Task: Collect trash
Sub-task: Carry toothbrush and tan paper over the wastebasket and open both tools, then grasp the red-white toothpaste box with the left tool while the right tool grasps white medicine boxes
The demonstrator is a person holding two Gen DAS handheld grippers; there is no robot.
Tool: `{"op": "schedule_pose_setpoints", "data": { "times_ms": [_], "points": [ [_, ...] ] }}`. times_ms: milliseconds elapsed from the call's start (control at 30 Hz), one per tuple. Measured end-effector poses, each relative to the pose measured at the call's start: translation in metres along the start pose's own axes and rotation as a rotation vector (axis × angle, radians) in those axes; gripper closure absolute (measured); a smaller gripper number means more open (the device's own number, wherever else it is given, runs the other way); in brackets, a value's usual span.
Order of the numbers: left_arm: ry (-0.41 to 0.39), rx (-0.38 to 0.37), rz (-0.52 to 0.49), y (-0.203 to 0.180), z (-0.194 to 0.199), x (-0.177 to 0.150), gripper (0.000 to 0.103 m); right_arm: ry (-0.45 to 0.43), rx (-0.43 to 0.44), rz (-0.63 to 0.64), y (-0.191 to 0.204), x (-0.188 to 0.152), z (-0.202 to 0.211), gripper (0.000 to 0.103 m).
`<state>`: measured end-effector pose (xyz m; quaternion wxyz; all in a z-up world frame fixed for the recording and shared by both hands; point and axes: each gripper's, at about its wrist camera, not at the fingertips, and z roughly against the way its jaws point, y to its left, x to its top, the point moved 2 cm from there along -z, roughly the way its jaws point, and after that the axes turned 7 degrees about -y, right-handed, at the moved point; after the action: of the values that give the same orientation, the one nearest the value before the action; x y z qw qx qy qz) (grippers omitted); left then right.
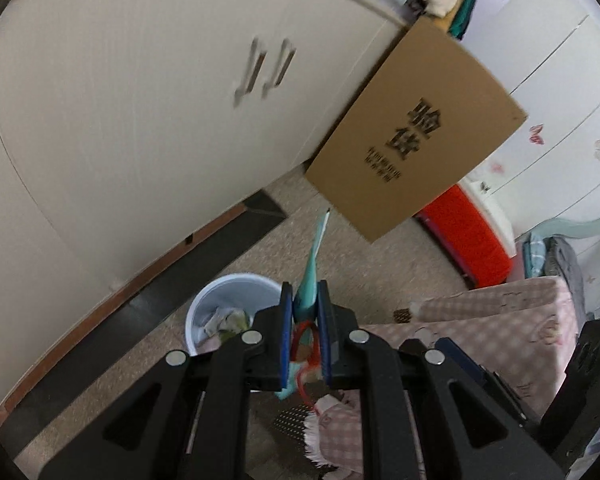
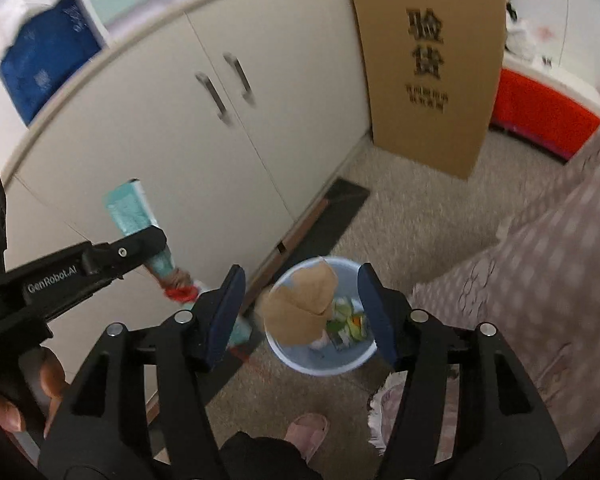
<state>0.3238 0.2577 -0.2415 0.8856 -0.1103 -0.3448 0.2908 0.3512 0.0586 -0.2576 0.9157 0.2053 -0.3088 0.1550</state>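
My left gripper is shut on a teal snack wrapper with a red tie; it also shows in the right wrist view, held in the air to the left of the bin. A light blue trash bin stands on the carpet with crumpled trash inside. In the right wrist view the bin lies below my open right gripper. A crumpled brown paper piece is between the jaws and above the bin, touching neither pad.
A white cabinet stands behind the bin. A tall cardboard box leans beside it, with a red crate further right. A pink checked bed cover is on the right. A slippered foot is near the bin.
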Motion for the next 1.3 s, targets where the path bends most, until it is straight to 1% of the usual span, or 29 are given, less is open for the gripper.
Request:
{"op": "schedule_pose_setpoints", "data": {
  "times_ms": [100, 267, 400, 533, 567, 600, 633, 667, 700, 800, 967, 1133, 1300],
  "points": [
    [0.033, 0.022, -0.011, 0.005, -0.021, -0.006, 0.092, 0.003, -0.032, -0.003, -0.008, -0.003, -0.002, 0.043],
    [0.074, 0.03, -0.026, 0.002, -0.044, -0.014, 0.092, -0.034, -0.086, 0.006, -0.016, 0.002, 0.004, 0.039],
    [0.083, 0.031, -0.042, -0.004, -0.05, -0.017, 0.092, -0.065, -0.107, 0.012, -0.018, 0.005, 0.012, 0.039],
    [0.081, 0.029, -0.051, -0.013, -0.052, -0.015, 0.089, -0.065, -0.105, 0.003, -0.02, 0.006, 0.012, 0.038],
    [0.086, 0.032, -0.06, -0.015, -0.052, -0.014, 0.076, -0.063, -0.104, 0.0, -0.02, 0.006, 0.012, 0.038],
    [0.088, 0.038, -0.067, -0.017, -0.052, -0.015, 0.047, -0.062, -0.104, -0.002, -0.02, 0.006, 0.012, 0.038],
    [0.088, 0.046, -0.073, -0.018, -0.051, -0.015, 0.032, -0.062, -0.106, -0.005, -0.02, 0.006, 0.012, 0.038],
    [0.066, 0.053, -0.079, -0.02, -0.047, -0.014, 0.022, -0.064, -0.106, -0.007, -0.02, 0.005, 0.014, 0.038],
    [0.053, 0.058, -0.082, -0.02, -0.044, -0.014, 0.022, -0.064, -0.105, -0.01, -0.021, 0.005, 0.016, 0.038],
    [0.069, 0.056, -0.081, -0.021, -0.041, -0.014, 0.022, -0.068, -0.103, -0.019, -0.021, 0.005, 0.021, 0.038],
    [0.056, 0.052, -0.086, -0.026, -0.026, -0.014, 0.022, -0.091, -0.096, -0.026, -0.019, 0.009, 0.037, 0.038],
    [0.023, 0.035, -0.107, -0.04, -0.002, -0.011, 0.022, -0.146, -0.088, -0.04, -0.018, 0.016, 0.07, 0.038],
    [-0.035, 0.002, -0.14, -0.064, 0.038, -0.012, 0.022, -0.215, -0.084, -0.053, -0.023, 0.02, 0.116, 0.037]
  ]
}}
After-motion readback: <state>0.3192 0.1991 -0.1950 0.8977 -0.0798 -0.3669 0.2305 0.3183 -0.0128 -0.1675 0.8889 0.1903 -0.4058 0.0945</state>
